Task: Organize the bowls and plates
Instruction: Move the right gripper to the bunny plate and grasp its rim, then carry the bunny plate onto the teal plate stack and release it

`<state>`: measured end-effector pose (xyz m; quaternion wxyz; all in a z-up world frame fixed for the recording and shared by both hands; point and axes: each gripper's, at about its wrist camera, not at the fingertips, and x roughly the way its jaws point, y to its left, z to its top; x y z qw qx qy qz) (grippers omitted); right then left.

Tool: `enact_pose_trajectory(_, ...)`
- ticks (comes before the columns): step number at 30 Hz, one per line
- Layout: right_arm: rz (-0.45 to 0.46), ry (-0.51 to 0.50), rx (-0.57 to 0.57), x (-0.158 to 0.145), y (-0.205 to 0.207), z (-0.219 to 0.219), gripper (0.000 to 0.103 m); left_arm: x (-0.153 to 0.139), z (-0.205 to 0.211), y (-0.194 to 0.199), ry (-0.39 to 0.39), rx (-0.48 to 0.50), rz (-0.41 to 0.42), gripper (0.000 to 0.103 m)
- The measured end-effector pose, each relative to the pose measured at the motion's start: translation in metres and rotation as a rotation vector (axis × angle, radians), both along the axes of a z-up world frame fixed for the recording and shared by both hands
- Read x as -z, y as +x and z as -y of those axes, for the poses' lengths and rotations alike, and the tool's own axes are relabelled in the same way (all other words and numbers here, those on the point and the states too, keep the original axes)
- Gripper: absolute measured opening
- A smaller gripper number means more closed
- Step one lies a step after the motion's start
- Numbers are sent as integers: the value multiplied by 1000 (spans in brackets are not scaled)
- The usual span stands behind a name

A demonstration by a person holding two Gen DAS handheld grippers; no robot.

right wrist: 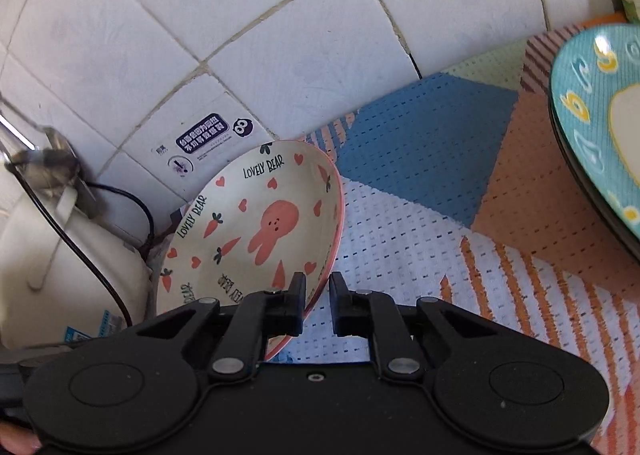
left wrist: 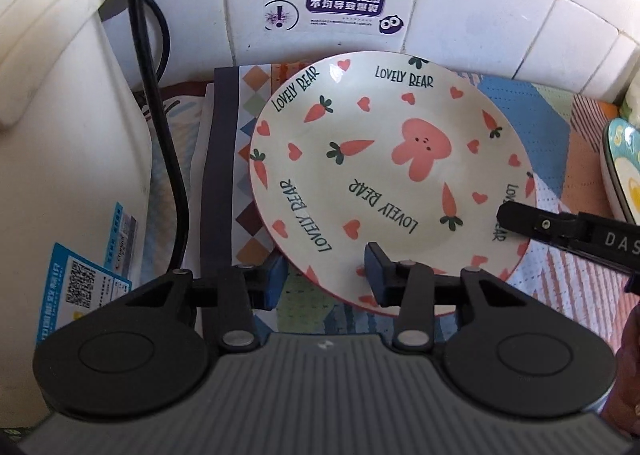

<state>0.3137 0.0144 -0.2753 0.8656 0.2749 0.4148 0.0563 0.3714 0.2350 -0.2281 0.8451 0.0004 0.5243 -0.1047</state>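
A cream plate (left wrist: 360, 159) printed with a pink rabbit, carrots, hearts and "LOVELY BEAR" lies close to the tiled wall. My left gripper (left wrist: 326, 275) straddles its near rim, one blue pad outside the plate and one over it, with a wide gap and no pad pressing. In the right wrist view the same plate (right wrist: 256, 223) looks tilted. My right gripper (right wrist: 317, 287) is shut on its right rim, which runs between the two black fingers. One right finger (left wrist: 520, 217) reaches over the plate's right edge in the left wrist view.
A white appliance (left wrist: 60, 135) with a black cable (left wrist: 160, 115) stands at the left. A diamond-patterned, dark-edged mat (left wrist: 224, 175) lies under the plate. A blue plate (right wrist: 592, 115) on a stack sits at the right on the colourful woven mat (right wrist: 400, 235). The tiled wall (left wrist: 480, 7) is close behind.
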Motion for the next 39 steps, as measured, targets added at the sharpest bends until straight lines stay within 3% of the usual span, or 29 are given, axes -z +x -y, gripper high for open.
enact_pose_trajectory(3,-18,13,8,4,7,0,15,6,-6,3,-37,-38,5,40)
enact_pose_trajectory(5,-14,15,2,12,13,-4,16,9,-1,1,-14,-33,34,40)
enact_pose_trajectory(7,23,39,8,16,14,0,16,9,-2,4,-25,-46,9,40)
enact_pose_trajectory(9,-1,68,2,14,17,5,17,9,-3,5,-29,-35,-6,40)
enact_pose_trajectory(11,-2,14,-24,8,15,0,17,8,-4,4,-23,-13,-12,40)
enact_pose_trajectory(18,-15,0,-30,-12,-9,12,21,-4,-1,-17,-15,114,48,40)
enact_pose_trajectory(26,76,-46,29,-56,-60,41,23,-44,34,-41,-60,276,138,39)
enact_pose_trajectory(33,90,-83,120,-92,-100,79,24,-66,74,-53,-110,400,132,39)
enact_pose_trajectory(39,97,-100,195,-99,-127,106,25,-74,118,-64,-106,474,135,39)
